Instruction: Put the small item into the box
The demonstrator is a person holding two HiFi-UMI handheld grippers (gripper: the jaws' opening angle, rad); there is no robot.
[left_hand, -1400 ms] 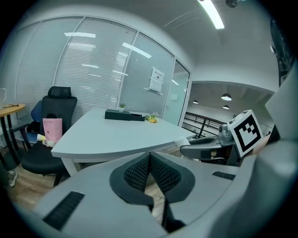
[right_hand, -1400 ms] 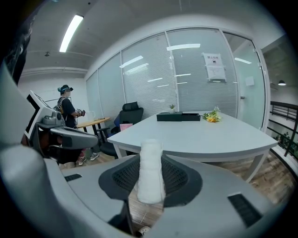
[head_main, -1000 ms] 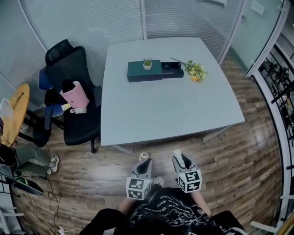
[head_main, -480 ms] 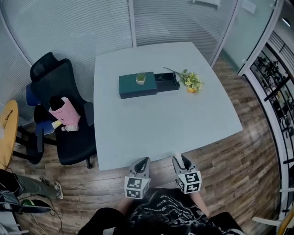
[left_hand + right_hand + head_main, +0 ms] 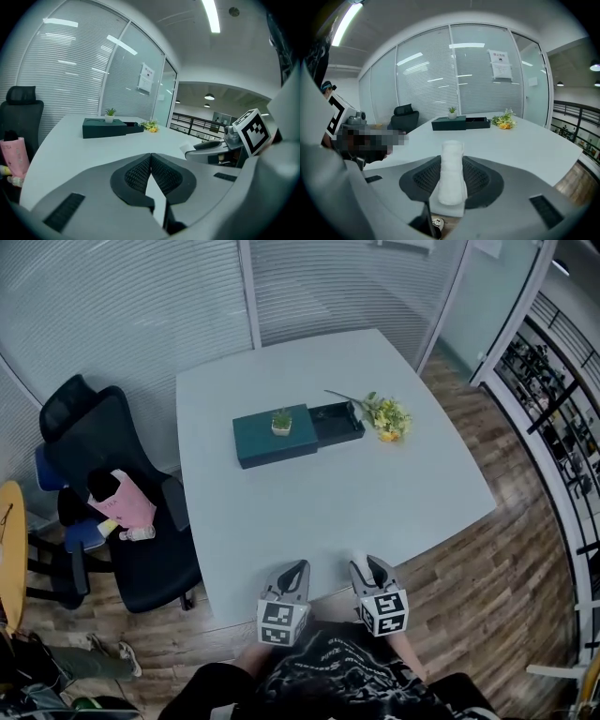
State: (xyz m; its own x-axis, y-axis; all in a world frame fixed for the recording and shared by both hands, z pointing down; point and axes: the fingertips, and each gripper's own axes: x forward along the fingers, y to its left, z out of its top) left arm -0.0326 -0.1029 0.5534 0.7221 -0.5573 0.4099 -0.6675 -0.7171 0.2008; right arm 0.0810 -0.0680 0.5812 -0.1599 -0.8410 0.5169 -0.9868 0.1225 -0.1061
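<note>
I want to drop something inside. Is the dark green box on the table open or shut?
Open: the dark green box has its black tray slid out sideways.

Upright white packet, open green box

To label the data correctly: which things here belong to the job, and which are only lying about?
Job: white packet, held in right gripper; green box on table.
Lying about: potted plant, flowers, chair, pink bag.

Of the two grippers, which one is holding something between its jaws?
The right gripper: its jaws clamp the small white item. The left gripper has its jaws together, with nothing between them.
</note>
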